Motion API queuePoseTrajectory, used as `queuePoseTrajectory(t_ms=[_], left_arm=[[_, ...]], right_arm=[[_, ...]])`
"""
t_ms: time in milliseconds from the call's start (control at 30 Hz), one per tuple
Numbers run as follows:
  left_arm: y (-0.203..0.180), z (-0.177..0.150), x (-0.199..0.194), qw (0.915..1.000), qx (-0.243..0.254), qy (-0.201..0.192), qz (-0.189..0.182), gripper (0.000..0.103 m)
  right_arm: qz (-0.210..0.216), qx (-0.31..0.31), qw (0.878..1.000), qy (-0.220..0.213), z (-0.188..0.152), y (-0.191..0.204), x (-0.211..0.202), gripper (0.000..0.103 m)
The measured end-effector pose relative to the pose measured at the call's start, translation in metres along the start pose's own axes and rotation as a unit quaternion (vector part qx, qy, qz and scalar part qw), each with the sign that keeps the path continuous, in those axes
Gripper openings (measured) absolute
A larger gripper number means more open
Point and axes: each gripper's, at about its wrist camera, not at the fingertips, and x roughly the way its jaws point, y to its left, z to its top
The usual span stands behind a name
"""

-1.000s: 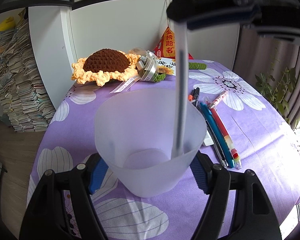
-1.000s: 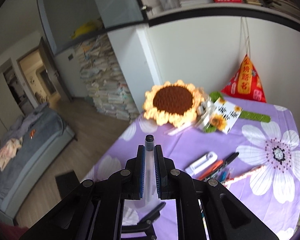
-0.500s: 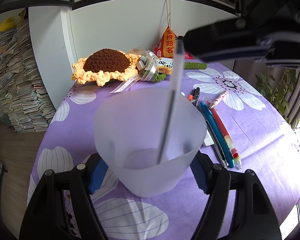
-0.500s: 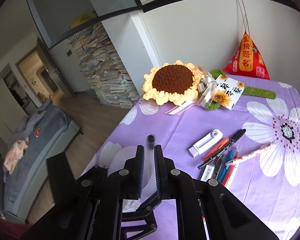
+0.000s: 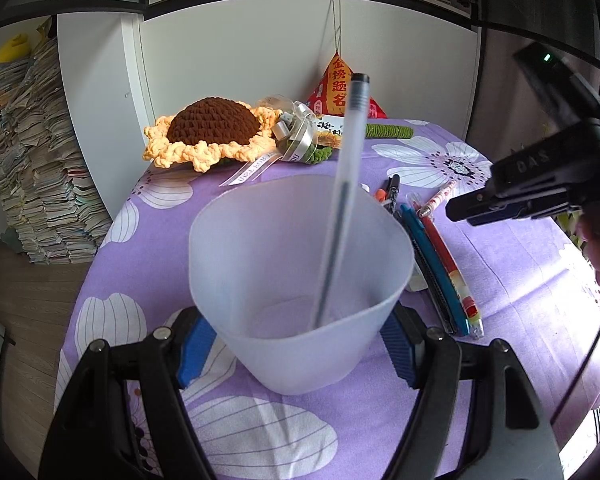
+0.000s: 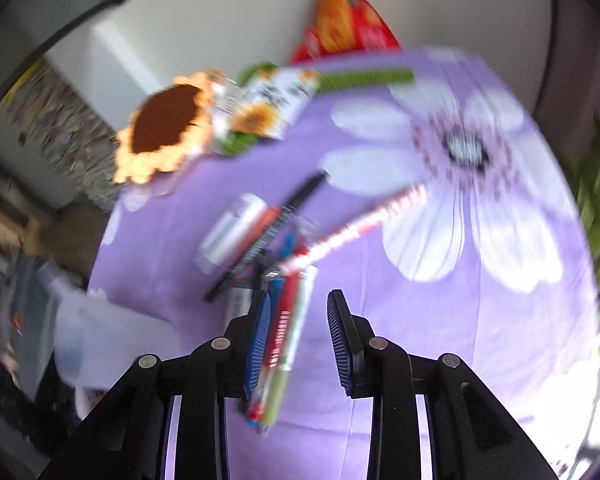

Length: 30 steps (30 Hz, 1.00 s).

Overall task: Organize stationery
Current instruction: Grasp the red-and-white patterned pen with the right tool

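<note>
The left gripper [image 5: 300, 340] is clamped on a frosted plastic cup [image 5: 300, 280], its blue pads pressing the cup's lower wall from both sides. The cup stands upright on the purple flowered tablecloth [image 5: 500, 280].

Inside the cup stands a clear pen [image 5: 340, 208] with a black cap. Its long axis is almost vertical and leans a little: the tip rests on the cup's bottom, and the capped end points up and slightly to the right, rising well above the rim. Nothing holds this pen.

To the right of the cup, a bundle of pens [image 5: 440, 264] lies flat on the cloth. Their long axes run away from the camera, roughly parallel to each other. A red-and-white striped pen [image 5: 436, 200] lies beyond them at a slant.

The right gripper [image 6: 298, 336] hangs to the right of the cup, over this bundle. Its jaws are opening; the pens appear in the gap between them, but the pads press on none. This view is blurred.

Behind the cup lies a crocheted sunflower [image 5: 212, 132].
</note>
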Motion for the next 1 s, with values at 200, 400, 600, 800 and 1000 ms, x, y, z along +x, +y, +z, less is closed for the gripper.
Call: queuePoseTrajectory(t_ms=[200,400,600,800,1000], left_arm=[[0.000,0.000,0.000,1.0000,0.001,0.000,0.001,0.072],[-0.001,0.000,0.001,1.0000,0.003,0.000,0.002,0.072],[-0.001,0.000,0.000,1.0000,0.002,0.000,0.001,0.072],[0.000,0.000,0.000,1.0000,0.000,0.000,-0.001,0.072],[-0.001,0.000,0.001,1.0000,-0.001,0.001,-0.001,0.072]], right_arm=[[0.057,0.167,0.984,0.021,0.027,-0.064,0.016,0.032],[0.000,0.214,0.977,0.013,0.063,-0.082,0.014,0.032],[-0.039,0.235,0.969,0.061,0.083,-0.079,0.032,0.032],[-0.092,0.237,0.965,0.063,0.093,-0.072,0.043,0.029],[-0.110,0.183,0.974,0.069,0.100,-0.058,0.051,0.011]])
